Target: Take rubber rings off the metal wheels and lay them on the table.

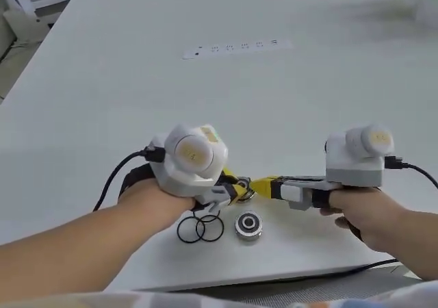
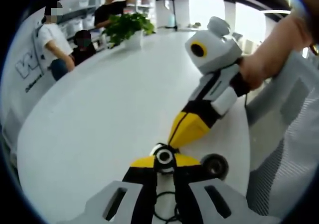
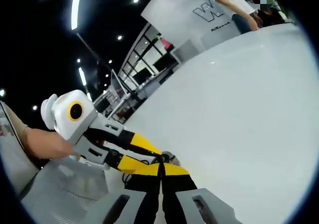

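Two things dominate what we see: the white desk (image 1: 123,96) and, low over its near edge, the pair of hand-held tools meeting tip to tip. The left claw (image 1: 235,187) comes in from the left, its yellow jaws pinching a small metal wheel (image 2: 163,155) between their tips. The right claw (image 1: 256,185) points straight at it from the opposite side, with its jaws pressed together into a narrow wedge whose tip reaches the edge of that held wheel. We cannot tell whether anything is nipped between them.

A second wheel (image 1: 248,224) lies flat on the desk just below the two tips, on the side nearer the person. Beside it, under the left claw, two thin black rubber rings (image 1: 200,227) lie overlapping each other on the desk.

Well beyond both claws, a white power strip (image 1: 236,48) rests on the desk, and a leafy plant (image 2: 127,27) stands at the far end.
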A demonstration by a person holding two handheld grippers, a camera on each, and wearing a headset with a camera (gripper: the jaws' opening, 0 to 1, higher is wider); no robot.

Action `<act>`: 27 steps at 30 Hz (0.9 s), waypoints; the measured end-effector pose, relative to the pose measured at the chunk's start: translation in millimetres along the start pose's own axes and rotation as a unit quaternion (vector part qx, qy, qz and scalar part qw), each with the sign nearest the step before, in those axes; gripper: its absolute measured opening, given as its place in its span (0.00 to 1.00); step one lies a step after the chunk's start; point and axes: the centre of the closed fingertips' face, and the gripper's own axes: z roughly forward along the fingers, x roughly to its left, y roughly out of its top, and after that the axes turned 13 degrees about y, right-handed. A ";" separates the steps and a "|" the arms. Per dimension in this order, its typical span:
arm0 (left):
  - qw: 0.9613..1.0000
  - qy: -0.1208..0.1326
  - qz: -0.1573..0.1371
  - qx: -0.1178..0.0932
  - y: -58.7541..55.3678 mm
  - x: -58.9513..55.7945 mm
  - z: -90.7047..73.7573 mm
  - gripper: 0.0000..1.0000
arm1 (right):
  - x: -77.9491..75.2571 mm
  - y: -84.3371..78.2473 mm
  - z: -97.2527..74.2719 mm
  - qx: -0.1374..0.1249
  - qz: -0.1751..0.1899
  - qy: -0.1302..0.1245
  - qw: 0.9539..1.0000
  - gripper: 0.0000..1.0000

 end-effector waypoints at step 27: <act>1.000 -0.004 0.003 -0.006 0.5 -2.2 -1.3 0.11 | 24.2 4.2 3.5 -0.025 0.045 0.066 0.996 0.00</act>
